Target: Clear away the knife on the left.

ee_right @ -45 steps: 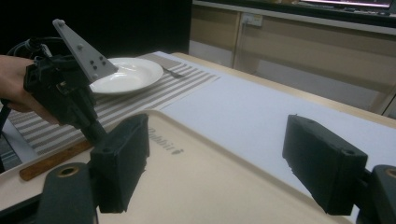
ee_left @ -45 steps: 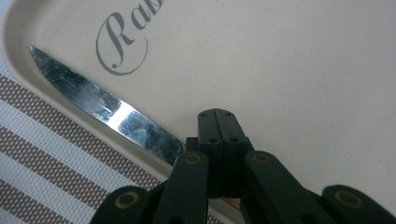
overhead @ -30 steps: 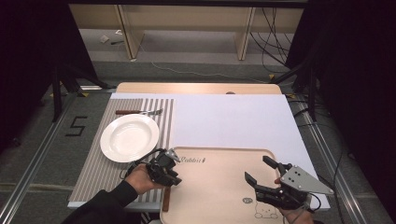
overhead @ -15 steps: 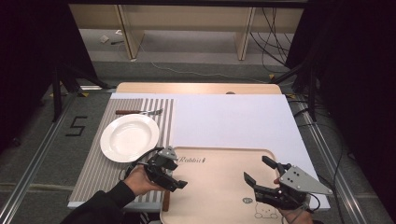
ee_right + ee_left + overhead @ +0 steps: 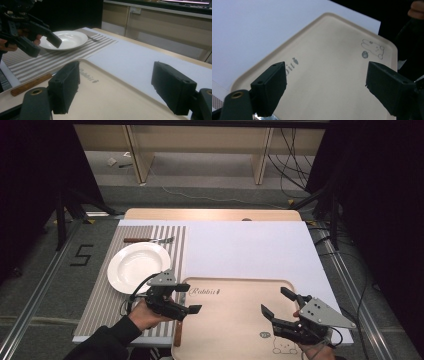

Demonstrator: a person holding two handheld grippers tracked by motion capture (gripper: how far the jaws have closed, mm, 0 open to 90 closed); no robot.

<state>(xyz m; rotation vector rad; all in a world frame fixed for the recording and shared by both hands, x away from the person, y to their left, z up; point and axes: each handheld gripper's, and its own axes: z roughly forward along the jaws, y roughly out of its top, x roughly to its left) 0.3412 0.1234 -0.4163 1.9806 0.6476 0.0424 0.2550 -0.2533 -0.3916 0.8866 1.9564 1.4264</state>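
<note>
Left tongs [image 5: 192,299] have just been opening, now wide, nothing between them, hovering over tray's [image 5: 235,320] left edge. Wooden-handled knife [image 5: 178,334] lies beside that edge, near plate [image 5: 135,265]. Right tongs [image 5: 276,304] wide, empty. Risk: left tongs nudging knife off tabletop

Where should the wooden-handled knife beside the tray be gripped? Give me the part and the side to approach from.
Grip the knife by its wooden handle, coming straight down with the jaws across its width. It lies flat, close along the left rim of the tray, so a sideways approach would likely hit the rim. The left gripper, whose jaws have just been opening with nothing between them, is nearest.
</note>
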